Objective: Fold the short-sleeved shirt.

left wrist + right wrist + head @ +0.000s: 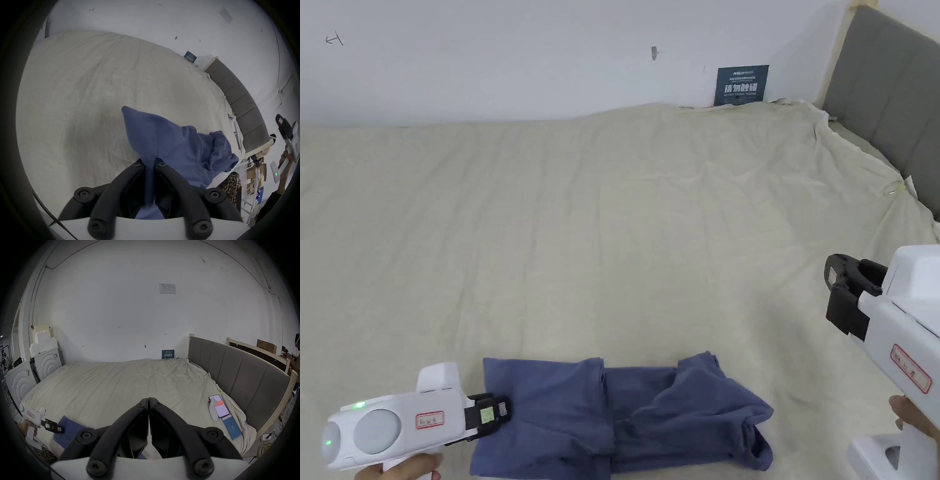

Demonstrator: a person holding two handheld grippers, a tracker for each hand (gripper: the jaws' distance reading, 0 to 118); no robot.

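In the head view, the blue short-sleeved shirt (625, 415) lies bunched at the bottom centre on the beige bedsheet (581, 237); the left gripper (499, 412) meets its left edge, and the right gripper (836, 294) hangs at right, apart.

In the left gripper view, the jaws are clenched on a shirt fold.

In the right gripper view, the jaws are pressed together, empty; two phones (224, 417) lie at right.

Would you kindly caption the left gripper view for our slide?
Left gripper shut on a blue short-sleeved shirt lying on the beige bedsheet.
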